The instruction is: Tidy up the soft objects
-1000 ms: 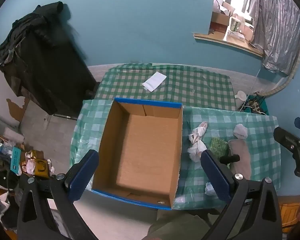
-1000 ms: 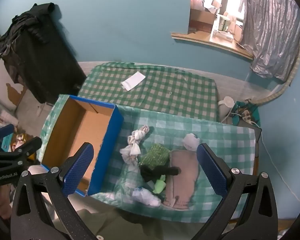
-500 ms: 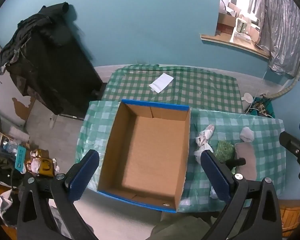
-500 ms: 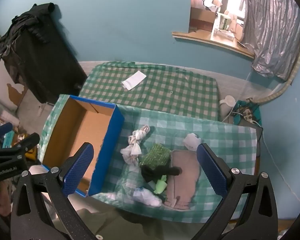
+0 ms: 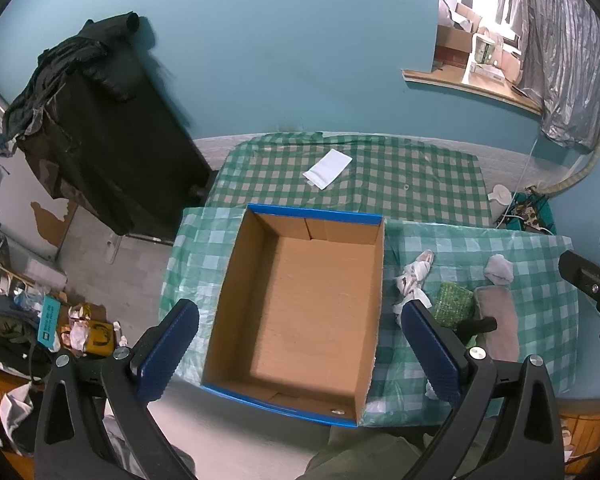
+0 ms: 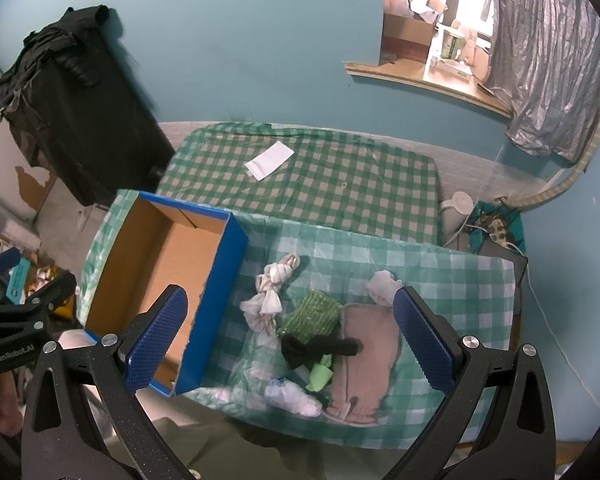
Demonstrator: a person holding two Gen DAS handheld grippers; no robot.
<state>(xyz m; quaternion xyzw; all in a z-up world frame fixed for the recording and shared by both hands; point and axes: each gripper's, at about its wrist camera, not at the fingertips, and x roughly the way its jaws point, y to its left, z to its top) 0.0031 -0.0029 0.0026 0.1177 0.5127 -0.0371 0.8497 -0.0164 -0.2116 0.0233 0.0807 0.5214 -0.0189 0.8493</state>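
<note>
Left tongs (image 5: 300, 344) drifted leftward above box (image 5: 374, 280); both tongs (image 6: 290, 336) gape wide, empty

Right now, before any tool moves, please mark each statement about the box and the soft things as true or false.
1. The cardboard box has nothing soft inside. True.
2. The right tool is shut on the black cloth. False: its jaws stand wide apart above the pile, holding nothing.
3. The green knitted piece lies on the table outside the box. True.
4. The knotted white cloth lies on the far side of the box from the other soft things. False: it lies between the box and the green knitted piece.
5. The left tool is open. True.
</note>
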